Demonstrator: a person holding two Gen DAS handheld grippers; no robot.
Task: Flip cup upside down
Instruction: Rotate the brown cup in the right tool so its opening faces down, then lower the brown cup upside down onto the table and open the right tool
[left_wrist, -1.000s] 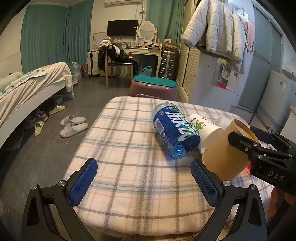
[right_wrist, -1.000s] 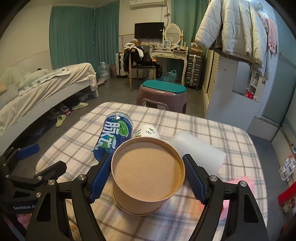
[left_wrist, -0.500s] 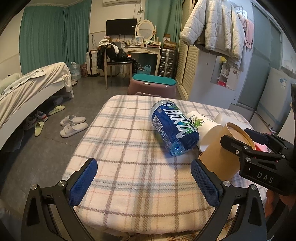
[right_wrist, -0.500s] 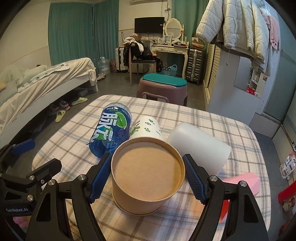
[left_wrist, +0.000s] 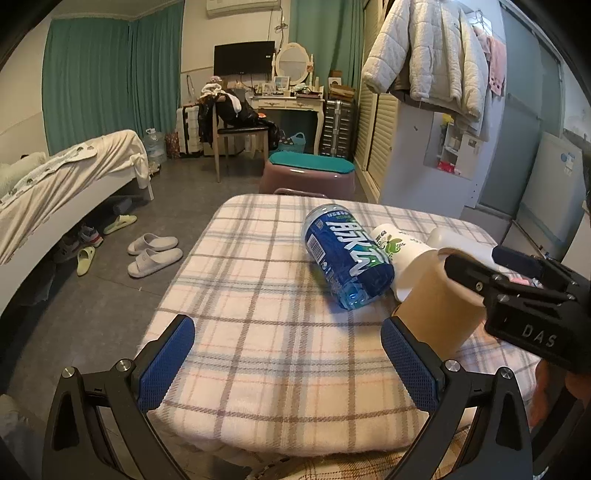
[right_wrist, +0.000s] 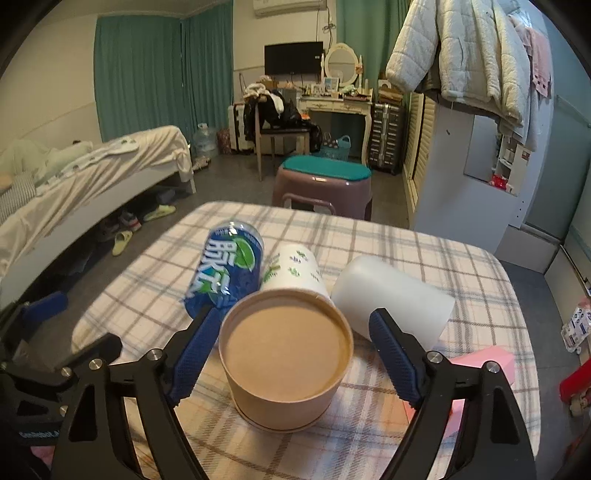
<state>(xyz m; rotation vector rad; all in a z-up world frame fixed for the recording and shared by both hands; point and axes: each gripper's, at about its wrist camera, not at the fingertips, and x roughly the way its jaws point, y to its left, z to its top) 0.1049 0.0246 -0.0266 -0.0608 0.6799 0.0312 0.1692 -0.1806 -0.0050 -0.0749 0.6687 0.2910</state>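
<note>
Brown paper cup (right_wrist: 286, 354) standing on the plaid-clothed counter (right_wrist: 373, 439), wide rim resting on the cloth and flat base turned upward. Right hand-held gripper (right_wrist: 291, 354) spread wide around it, blue textured pads (right_wrist: 393, 360) flanking both sides with a gap visible at each, no contact. In the left wrist view, same cup (left_wrist: 439, 306) at the right edge of the counter (left_wrist: 258, 302), partly behind the black frame of the right hand-held gripper (left_wrist: 517, 295). Left hand-held gripper (left_wrist: 286, 362) wide open over bare cloth, holding nothing, its right pad (left_wrist: 406, 365) just beside the cup's lower edge. Behind the cup, lying on their sides: blue drink can (right_wrist: 225, 275), white paper cup with green leaf print (right_wrist: 293, 271), translucent white plastic tumbler (right_wrist: 391, 297). Pink block (right_wrist: 487, 363) at the right, partly hidden behind the gripper frame.
</note>
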